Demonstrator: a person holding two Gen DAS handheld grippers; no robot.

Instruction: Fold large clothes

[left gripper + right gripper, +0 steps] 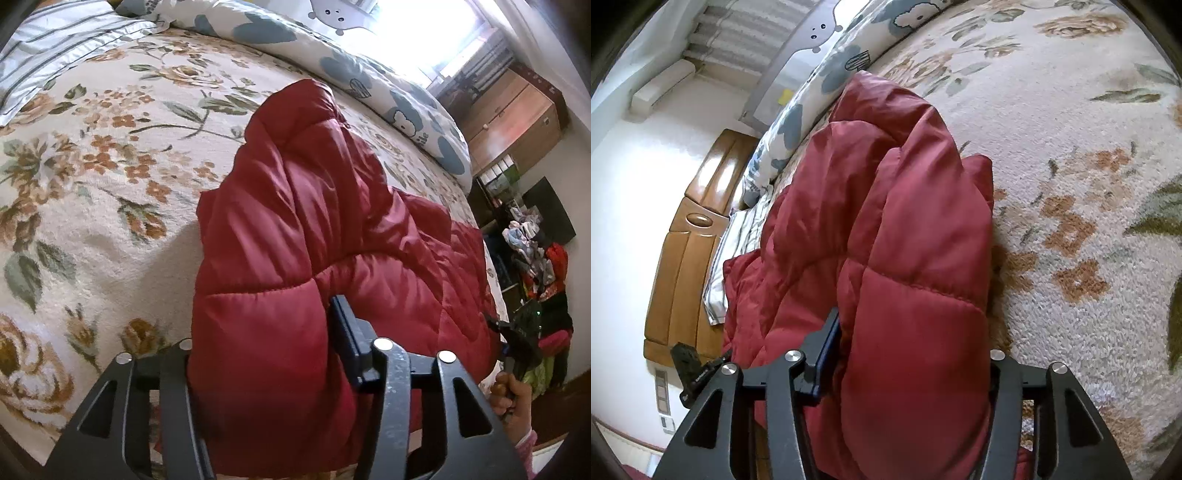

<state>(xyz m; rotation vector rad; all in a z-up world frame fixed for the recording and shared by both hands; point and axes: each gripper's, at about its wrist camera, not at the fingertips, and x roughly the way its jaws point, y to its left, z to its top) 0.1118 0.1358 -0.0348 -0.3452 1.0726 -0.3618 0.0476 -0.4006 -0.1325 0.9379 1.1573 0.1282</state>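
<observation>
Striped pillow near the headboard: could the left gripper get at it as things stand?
Probably not directly. The left gripper has a fold of the red puffer jacket between its fingers, and the striped pillow lies far across the floral bedspread.

The padded jacket (pixel 295 221) is deep red all over, with stitched quilting lines. The bedspread (pixel 110 166) beneath it is cream with orange-brown roses and grey-green leaves. The duvet (pixel 280 33) is white with dusty-blue blotches and small cartoon drawings. The pillow (pixel 55 40) is white with grey stripes. The headboard (pixel 683 236) is honey-brown wood. Both grippers, left (pixel 266 354) and right (pixel 908 354), are black.
</observation>
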